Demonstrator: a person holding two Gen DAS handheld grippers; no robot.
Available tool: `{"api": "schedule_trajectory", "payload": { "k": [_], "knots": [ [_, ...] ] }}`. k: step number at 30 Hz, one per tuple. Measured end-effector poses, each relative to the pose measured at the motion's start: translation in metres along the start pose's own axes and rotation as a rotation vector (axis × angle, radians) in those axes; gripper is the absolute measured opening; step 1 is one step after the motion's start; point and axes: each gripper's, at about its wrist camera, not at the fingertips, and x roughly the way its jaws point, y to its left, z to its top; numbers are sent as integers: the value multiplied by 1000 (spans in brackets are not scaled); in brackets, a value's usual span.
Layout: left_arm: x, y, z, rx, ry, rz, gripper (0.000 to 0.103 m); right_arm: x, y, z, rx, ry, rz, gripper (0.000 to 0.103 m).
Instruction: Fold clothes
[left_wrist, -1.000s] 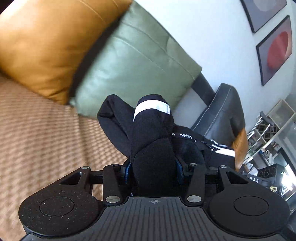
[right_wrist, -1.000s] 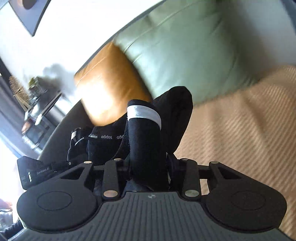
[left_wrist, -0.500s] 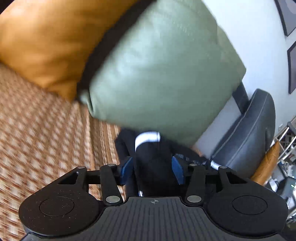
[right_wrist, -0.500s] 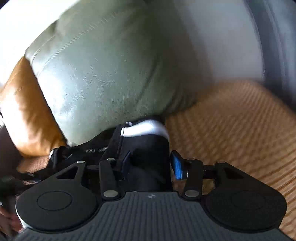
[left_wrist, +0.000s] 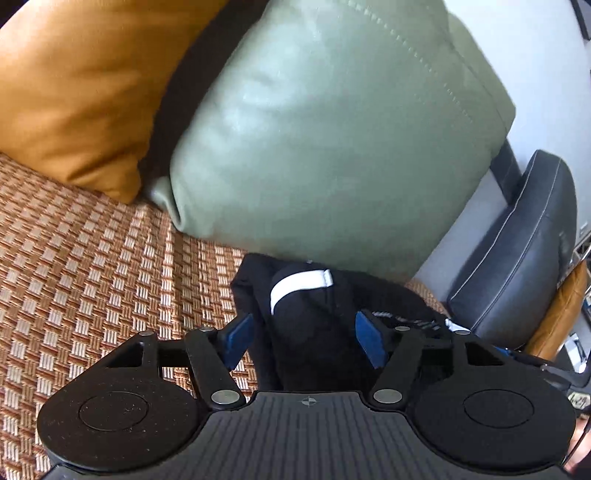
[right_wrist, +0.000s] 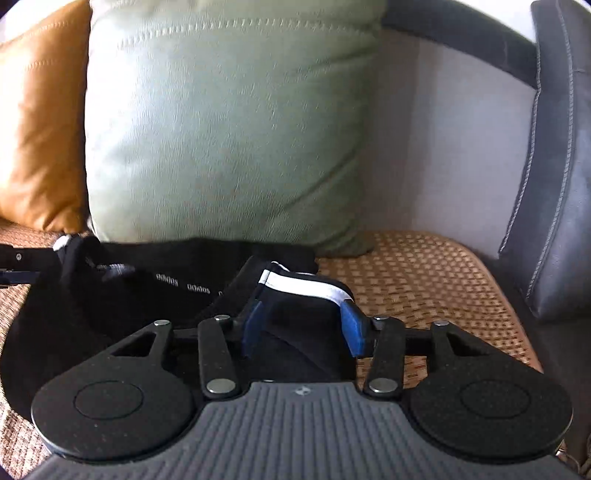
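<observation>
A black adidas garment (left_wrist: 314, 325) with a white stripe lies on the woven seat, right in front of the green cushion. My left gripper (left_wrist: 306, 332) is open, its blue pads (left_wrist: 238, 332) spread on either side of the cloth's left end. In the right wrist view the garment (right_wrist: 155, 295) stretches to the left, and my right gripper (right_wrist: 301, 326) is open around its white-striped right end, blue pads (right_wrist: 351, 330) apart. The cloth rests loose between both pairs of fingers.
A green cushion (left_wrist: 332, 129) and an orange cushion (left_wrist: 74, 85) lean against the sofa back. The woven orange seat (right_wrist: 424, 277) runs to a dark leather armrest (right_wrist: 554, 184) at the right. A dark leather cushion (left_wrist: 517, 251) stands at the right of the left wrist view.
Both grippers lowered the garment from the air to the seat by the green cushion. Both then opened and let go of the cloth.
</observation>
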Motion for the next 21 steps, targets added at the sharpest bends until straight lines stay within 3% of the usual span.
{"api": "schedule_trajectory", "payload": {
  "k": [5,6,7,10,11,13,16,18,21],
  "knots": [
    [10,6,1,-9,8,-34,72,16,-17,-1,129,27,46,50],
    [12,6,2,-12,16,-37,66,19,-21,-2,152,35,60,49],
    [14,7,2,-15,23,-41,46,21,-26,-2,182,41,77,47],
    [16,8,2,-24,26,-48,34,28,-43,-6,308,50,143,25],
    [15,8,2,-19,22,-47,33,29,-49,-7,358,50,173,14],
    [11,9,3,-18,13,-63,28,30,-66,-8,485,34,264,9],
    [6,16,7,-43,7,-88,26,33,-85,-10,634,-4,387,8],
    [12,19,6,-39,10,-65,26,38,-92,-11,695,-38,443,8],
    [23,22,4,-58,9,-52,30,57,-96,-20,758,-37,430,8]
  ]
}}
